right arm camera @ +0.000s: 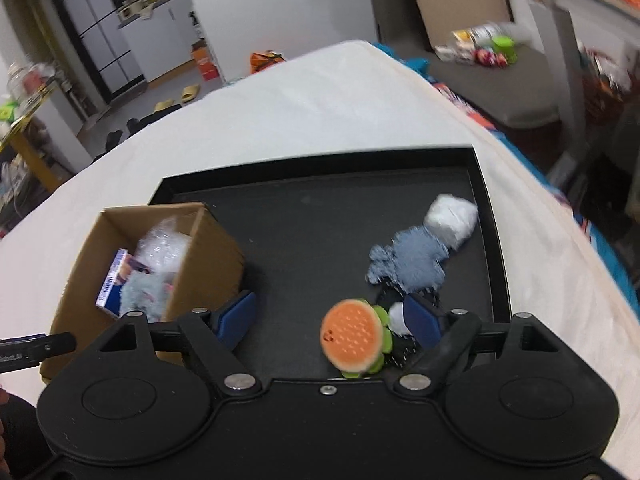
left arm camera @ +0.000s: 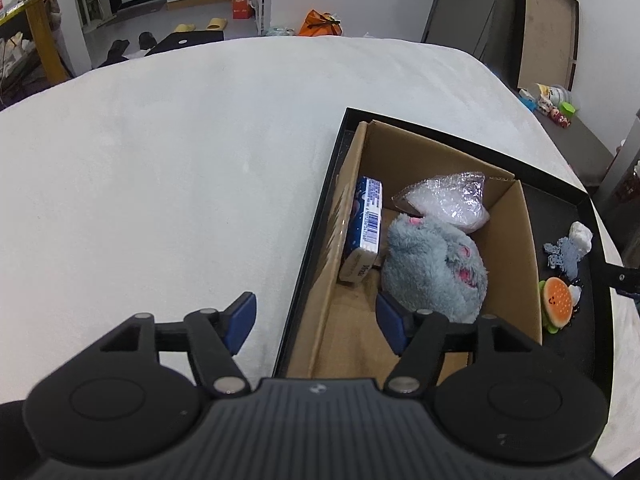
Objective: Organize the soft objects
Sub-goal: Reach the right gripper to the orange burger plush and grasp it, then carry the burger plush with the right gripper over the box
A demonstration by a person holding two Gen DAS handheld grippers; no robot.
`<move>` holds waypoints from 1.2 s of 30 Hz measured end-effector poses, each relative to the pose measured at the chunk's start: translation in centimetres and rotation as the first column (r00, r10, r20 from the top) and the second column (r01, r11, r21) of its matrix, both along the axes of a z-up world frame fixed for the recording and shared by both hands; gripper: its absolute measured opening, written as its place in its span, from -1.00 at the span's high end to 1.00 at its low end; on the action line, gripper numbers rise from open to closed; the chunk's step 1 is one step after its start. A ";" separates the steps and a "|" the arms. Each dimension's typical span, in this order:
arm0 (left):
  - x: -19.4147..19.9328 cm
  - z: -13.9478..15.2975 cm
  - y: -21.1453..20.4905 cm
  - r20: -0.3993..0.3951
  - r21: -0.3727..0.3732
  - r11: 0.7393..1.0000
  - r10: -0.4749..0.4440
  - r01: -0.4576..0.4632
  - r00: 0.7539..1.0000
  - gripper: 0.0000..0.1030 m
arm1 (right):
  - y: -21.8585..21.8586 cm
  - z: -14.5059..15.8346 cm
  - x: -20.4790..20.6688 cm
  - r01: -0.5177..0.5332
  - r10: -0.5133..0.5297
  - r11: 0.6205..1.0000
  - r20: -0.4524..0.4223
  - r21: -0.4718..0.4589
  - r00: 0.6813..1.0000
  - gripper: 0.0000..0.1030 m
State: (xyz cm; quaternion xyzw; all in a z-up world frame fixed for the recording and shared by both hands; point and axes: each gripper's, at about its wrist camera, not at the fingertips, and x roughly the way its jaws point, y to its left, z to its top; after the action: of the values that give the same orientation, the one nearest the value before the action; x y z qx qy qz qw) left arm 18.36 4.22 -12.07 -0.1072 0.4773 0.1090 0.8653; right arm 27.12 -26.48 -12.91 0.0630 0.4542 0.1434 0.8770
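Note:
A cardboard box (left arm camera: pixel 516 248) stands in a black tray (left arm camera: pixel 316 248) on a white bed. In it lie a grey plush toy (left arm camera: pixel 436 272), a bubble-wrap bag (left arm camera: pixel 452 200) and a blue tissue pack (left arm camera: pixel 366 224). My left gripper (left arm camera: pixel 316 322) is open and empty over the box's near left wall. In the right wrist view the box (right arm camera: pixel 208 256) is at left in the tray (right arm camera: pixel 320 224). A burger toy (right arm camera: pixel 352 336), a blue-grey fluffy piece (right arm camera: pixel 412 260) and a white ball (right arm camera: pixel 452 216) lie on the tray. My right gripper (right arm camera: pixel 330 320) is open, with the burger between its fingers.
The white bed cover (left arm camera: pixel 180 160) spreads left and beyond the tray. The burger toy (left arm camera: pixel 556 300), fluffy piece (left arm camera: pixel 566 254) and white ball (left arm camera: pixel 582 234) lie right of the box. Floor clutter and furniture surround the bed.

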 end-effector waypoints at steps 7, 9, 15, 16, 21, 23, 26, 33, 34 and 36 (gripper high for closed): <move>0.4 0.0 -0.1 -0.005 0.025 0.999 0.024 -0.024 1.000 -0.26 | -1.0 -1.0 0.6 0.014 -0.014 1.000 0.008 0.006 1.000 -0.44; 0.5 0.0 -0.2 -0.005 0.043 0.999 0.027 -0.026 1.000 -0.27 | -0.9 -1.4 0.9 0.002 -0.002 1.000 -0.005 0.012 1.000 -0.38; 0.8 0.1 -0.4 -0.018 0.081 0.997 0.020 -0.018 1.000 -0.27 | 0.4 -2.5 1.1 -0.065 0.064 0.997 -0.022 -0.036 0.998 -0.36; 0.9 0.1 -0.5 -0.018 0.085 0.996 0.015 -0.014 1.000 -0.27 | 0.6 -2.7 1.2 -0.072 0.071 0.997 -0.030 -0.039 0.997 -0.35; 1.1 -0.2 -1.2 -0.033 0.100 0.995 0.000 0.003 0.999 -0.27 | 2.0 -3.8 1.2 -0.123 0.118 0.988 -0.058 -0.098 0.991 -0.33; 1.1 -0.4 -1.5 -0.039 0.103 0.995 -0.010 0.014 0.999 -0.27 | 2.6 -4.2 1.2 -0.136 0.128 0.981 -0.068 -0.139 0.989 -0.29; 1.0 -0.6 -1.9 -0.044 0.105 0.994 -0.024 0.029 0.999 -0.27 | 3.1 -4.9 1.2 -0.147 0.134 0.972 -0.084 -0.185 0.987 0.07; 1.3 -0.9 -2.6 -0.062 0.129 0.990 -0.047 0.055 0.997 -0.27 | 3.1 -5.4 1.0 -0.112 0.090 0.971 -0.112 -0.213 0.990 0.48; 1.4 -0.8 -2.7 -0.064 0.133 0.989 -0.051 0.059 0.997 -0.27 | 3.1 -5.1 0.8 -0.105 0.084 0.973 -0.106 -0.207 0.991 0.48; 1.5 -0.8 -3.0 -0.064 0.136 0.989 -0.056 0.064 0.996 -0.27 | 3.0 -4.5 0.5 -0.092 0.076 0.977 -0.093 -0.190 0.993 0.49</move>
State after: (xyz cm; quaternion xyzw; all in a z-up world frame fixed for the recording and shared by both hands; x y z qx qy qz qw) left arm 19.83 1.20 -12.84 -0.0297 0.4972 0.1188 0.8589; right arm 27.66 -23.53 -17.44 -0.0362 0.5051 0.1326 0.8521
